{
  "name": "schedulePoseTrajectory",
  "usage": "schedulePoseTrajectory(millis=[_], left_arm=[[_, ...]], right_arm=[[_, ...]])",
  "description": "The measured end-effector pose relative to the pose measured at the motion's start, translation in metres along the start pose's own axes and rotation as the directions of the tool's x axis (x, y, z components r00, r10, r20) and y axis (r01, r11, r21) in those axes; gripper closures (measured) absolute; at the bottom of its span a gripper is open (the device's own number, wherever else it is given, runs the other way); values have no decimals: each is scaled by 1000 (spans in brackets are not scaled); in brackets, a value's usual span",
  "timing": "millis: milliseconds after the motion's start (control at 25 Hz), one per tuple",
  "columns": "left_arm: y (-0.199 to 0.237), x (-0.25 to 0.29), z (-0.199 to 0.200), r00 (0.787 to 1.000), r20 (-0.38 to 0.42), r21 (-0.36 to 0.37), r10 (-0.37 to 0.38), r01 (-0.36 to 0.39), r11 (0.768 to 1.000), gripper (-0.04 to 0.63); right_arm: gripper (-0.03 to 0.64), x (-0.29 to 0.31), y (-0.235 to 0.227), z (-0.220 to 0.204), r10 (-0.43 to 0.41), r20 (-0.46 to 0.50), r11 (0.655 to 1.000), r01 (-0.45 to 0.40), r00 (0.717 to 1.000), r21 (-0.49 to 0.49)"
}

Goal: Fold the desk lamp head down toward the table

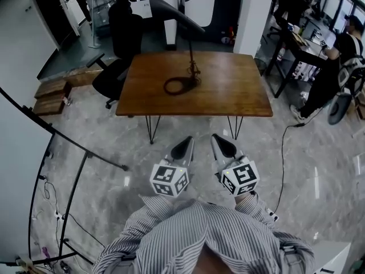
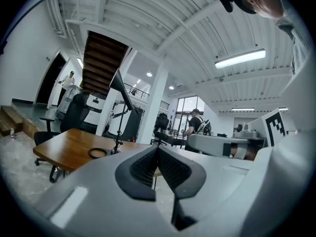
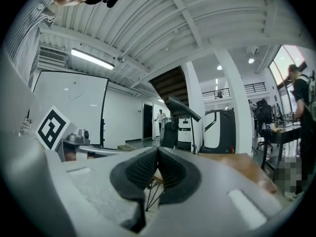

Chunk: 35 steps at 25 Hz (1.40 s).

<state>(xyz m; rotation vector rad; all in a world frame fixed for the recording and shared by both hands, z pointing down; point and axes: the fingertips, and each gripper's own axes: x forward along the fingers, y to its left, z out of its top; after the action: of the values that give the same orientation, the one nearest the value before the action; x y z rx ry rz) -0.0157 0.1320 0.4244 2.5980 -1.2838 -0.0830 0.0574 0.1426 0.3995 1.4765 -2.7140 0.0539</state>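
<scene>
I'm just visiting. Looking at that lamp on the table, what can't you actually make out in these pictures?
- desk lamp hinges: too small and dark in the head view.
- dark ring at its foot: lamp base or coiled cord, too small to tell in the head view.
- The same ring in the right gripper view: hidden behind the right gripper, whose jaws are shut.
- wooden table far legs: covered by the tabletop in the head view.

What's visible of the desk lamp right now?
The desk lamp is black and slim: a thin upright stem carrying a long flat bar head, raised and slanting, not folded down. It stands near the middle of the wooden table, a dark ring at its foot, base or coiled cord, unclear. Only the table touches it.
</scene>
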Motion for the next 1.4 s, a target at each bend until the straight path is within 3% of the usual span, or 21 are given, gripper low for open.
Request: schedulePoseTrajectory(millis=[160,440,920,1200,1400], left_arm=[[17,21,9,1000,18,14,-7,6,1000,601],[65,86,-5,999,-39,13,-23,24,1000,601],[183,226,47,995,-64,63,-79,83,995,601],[211,286,57,990,-77,54,-116,120,991,601],[226,322,63,994,-82,58,-66,71,996,601]], right_arm=[[617,24,-15,0,-2,-6,1000,2,1000,-5],[617,90,-53,-20,-7,-40,1000,6,999,-9],[617,262,-145,14,-53,-23,998,52,998,-30],[617,306,-190,21,-93,-31,993,91,995,-79],[617,320,-224,24,-96,-39,992,92,995,-84]])
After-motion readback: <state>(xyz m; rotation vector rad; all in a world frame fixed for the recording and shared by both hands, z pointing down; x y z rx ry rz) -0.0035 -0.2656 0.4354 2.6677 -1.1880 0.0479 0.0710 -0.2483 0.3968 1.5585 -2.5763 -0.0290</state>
